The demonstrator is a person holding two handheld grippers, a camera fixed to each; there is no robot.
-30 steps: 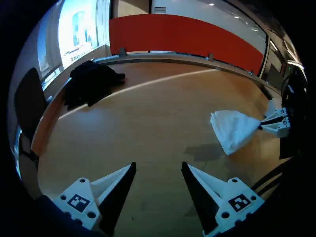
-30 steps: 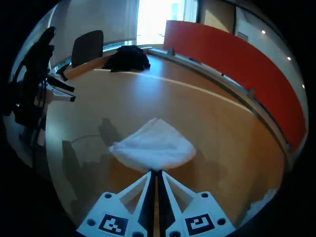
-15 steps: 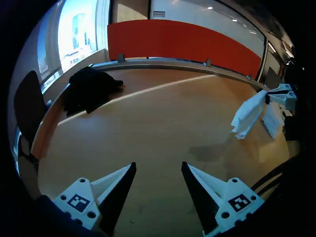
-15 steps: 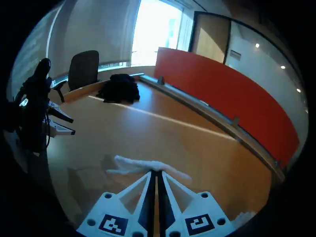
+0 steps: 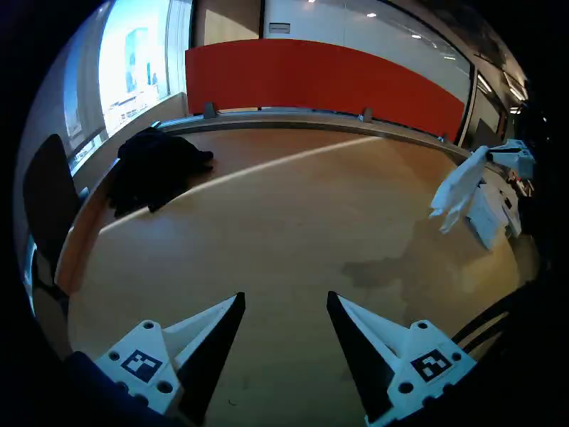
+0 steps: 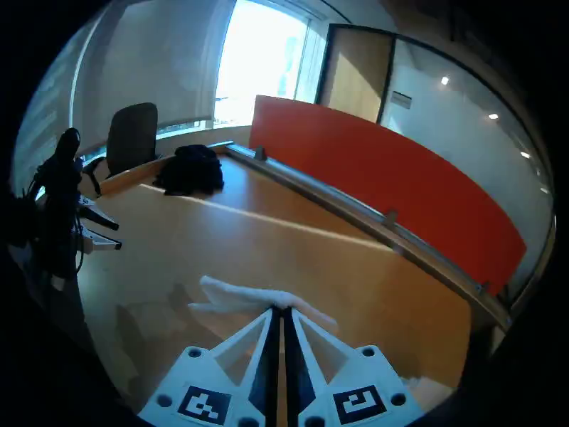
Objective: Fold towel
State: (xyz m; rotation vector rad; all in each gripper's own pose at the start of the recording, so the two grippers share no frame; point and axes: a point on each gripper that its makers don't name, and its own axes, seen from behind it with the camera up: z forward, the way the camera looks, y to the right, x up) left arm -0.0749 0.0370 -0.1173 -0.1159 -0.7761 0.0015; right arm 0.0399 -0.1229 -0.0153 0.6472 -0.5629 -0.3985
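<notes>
a white towel [image 5: 459, 186] hangs clear of the wooden table [image 5: 284, 213], pinched at its upper end by the right gripper [image 5: 515, 152], seen at 2 o'clock in the left gripper view. in the right gripper view, the right gripper [image 6: 283, 311] has its fingers closed tight on the cloth, and the towel [image 6: 242, 297] spills from the tips at 12 o'clock out toward 10 o'clock. the towel's long axis runs down and slightly slanted from the grip, its lower end loose above the table and just beside a white folded stack [image 5: 491, 212] near the table's edge.

the left gripper [image 5: 284, 295] is spread wide and holds nothing, over bare table, well apart from the cloth. in the right gripper view the left gripper [image 6: 98, 226] sits at 9 o'clock. the right gripper is plainly the one in charge; the left would have to travel toward its 2 o'clock to catch the dangling end, if that is the plan. a dark bundle [image 5: 153, 165] lies at 11 o'clock in the left gripper view, before an orange divider [image 5: 320, 71].
</notes>
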